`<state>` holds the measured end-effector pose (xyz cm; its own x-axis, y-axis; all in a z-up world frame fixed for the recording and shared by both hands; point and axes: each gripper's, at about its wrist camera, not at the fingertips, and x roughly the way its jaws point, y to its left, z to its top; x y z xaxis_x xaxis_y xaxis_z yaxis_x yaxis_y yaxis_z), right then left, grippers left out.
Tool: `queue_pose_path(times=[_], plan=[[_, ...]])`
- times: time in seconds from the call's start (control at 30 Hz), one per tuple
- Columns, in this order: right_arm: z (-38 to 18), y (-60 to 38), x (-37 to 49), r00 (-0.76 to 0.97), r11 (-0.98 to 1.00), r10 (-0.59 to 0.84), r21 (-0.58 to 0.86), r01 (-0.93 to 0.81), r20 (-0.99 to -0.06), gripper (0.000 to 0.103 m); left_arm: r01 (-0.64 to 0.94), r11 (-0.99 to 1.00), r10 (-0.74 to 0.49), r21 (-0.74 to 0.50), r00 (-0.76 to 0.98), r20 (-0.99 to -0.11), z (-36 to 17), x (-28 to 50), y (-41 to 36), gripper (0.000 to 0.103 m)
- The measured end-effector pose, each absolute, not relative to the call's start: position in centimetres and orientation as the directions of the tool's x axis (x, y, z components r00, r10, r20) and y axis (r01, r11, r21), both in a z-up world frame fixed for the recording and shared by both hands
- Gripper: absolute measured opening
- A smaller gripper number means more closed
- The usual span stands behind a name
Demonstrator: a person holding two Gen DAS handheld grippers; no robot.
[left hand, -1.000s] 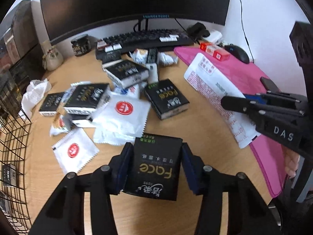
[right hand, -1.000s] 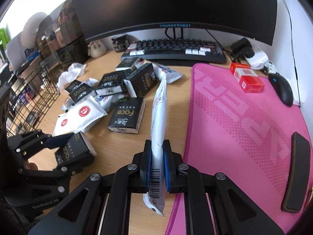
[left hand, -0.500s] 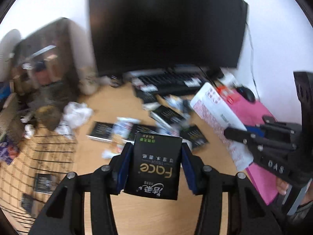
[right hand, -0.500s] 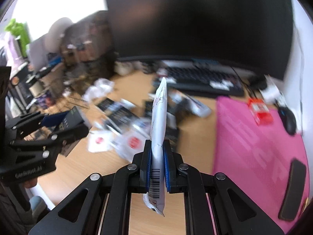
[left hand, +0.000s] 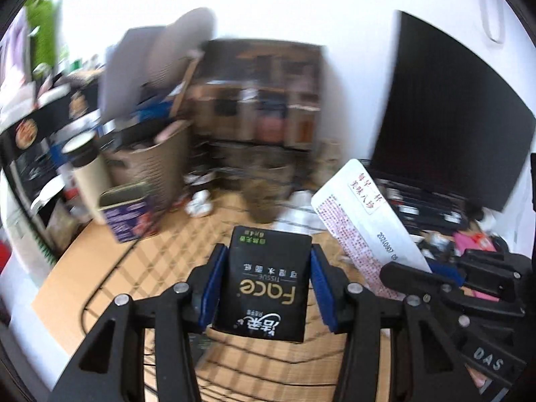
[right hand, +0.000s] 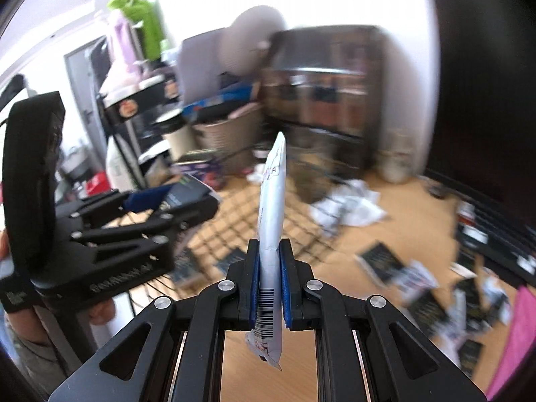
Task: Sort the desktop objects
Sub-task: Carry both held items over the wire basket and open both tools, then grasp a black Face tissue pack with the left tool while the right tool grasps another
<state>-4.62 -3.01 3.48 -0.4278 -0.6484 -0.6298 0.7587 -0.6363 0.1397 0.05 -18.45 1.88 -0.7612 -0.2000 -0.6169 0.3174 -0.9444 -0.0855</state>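
Left wrist view: the left gripper (left hand: pixel 264 278) has its jaws closed on a black tissue pack (left hand: pixel 266 281), a soft, glossy rectangular packet with "Face TISSUE" lettering and a small green label, seen upside down. The blue pads (left hand: pixel 211 288) press both its long sides, and it hangs above a black wire basket (left hand: pixel 160 261) whose grid crosses the wooden tabletop (left hand: pixel 77 268). To the right, the right gripper (left hand: pixel 445 276) clamps a flat white packet (left hand: pixel 365 231) with red fine print and a date stamp, tilted up to the left. Behind it stand a dark monitor (left hand: pixel 445 127) and a keyboard (left hand: pixel 428 204). Further back, all blurred, are a woven brown bin (left hand: pixel 150 160), a purple box (left hand: pixel 129 214) and a dark shelf unit (left hand: pixel 258 100).

Right wrist view: the right gripper (right hand: pixel 270 283) has its jaws narrowed onto the white packet (right hand: pixel 272 221), here edge-on and upright, a thin crinkled plastic sleeve with a barcode at its lower end. At left the left gripper (right hand: pixel 187 201) holds the black tissue pack (right hand: pixel 184 194) over the wire basket (right hand: pixel 234 224), where more dark packs lie under the grid. On the tabletop (right hand: pixel 335 268) to the right lie scattered black packs (right hand: pixel 380 261) and crumpled white wrappers (right hand: pixel 348 207), blurred, with a pink mat (right hand: pixel 516 341) at the right edge.
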Motion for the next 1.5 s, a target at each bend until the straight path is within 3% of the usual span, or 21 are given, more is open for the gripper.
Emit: queue_pose_path(times=[0.33, 0.43, 0.5, 0.63, 1.23, 1.5], plan=[[1.0, -8.7, -5.0, -0.364, -0.604, -0.653, 0.166, 0.78, -0.665, 0.011, 0.407, -0.906, -0.242, -0.121, -0.73, -0.639, 0.1, 1.1, -22.2, 0.055], [1.0, -8.8, -5.4, -0.38, -0.615, -0.65, 0.162, 0.772, -0.658, 0.014, 0.427, -0.894, -0.259, -0.134, -0.737, -0.624, 0.5, 1.4, -22.4, 0.062], [1.4, -8.5, -5.5, -0.401, -0.628, -0.644, 0.15, 0.764, -0.651, 0.027, 0.421, -0.894, -0.249, -0.153, -0.751, -0.611, 0.7, 1.6, -22.6, 0.071], [2.1, -7.5, -5.5, -0.402, -0.622, -0.667, 0.172, 0.764, -0.628, 0.041, 0.418, -0.896, -0.253, -0.146, -0.753, -0.607, 1.0, 1.4, -22.1, 0.074], [1.7, 1.0, -6.6, -0.505, -0.726, -0.584, 0.132, 0.675, -0.636, 0.042, 0.307, -0.949, -0.197, -0.075, -0.759, -0.62, 1.2, -0.1, -15.8, 0.074], [1.1, 9.1, -7.8, -0.583, -0.813, -0.498, 0.111, 0.572, -0.642, 0.042, 0.155, -0.987, -0.095, -0.049, -0.795, -0.599, 2.1, -0.4, -8.9, 0.074]])
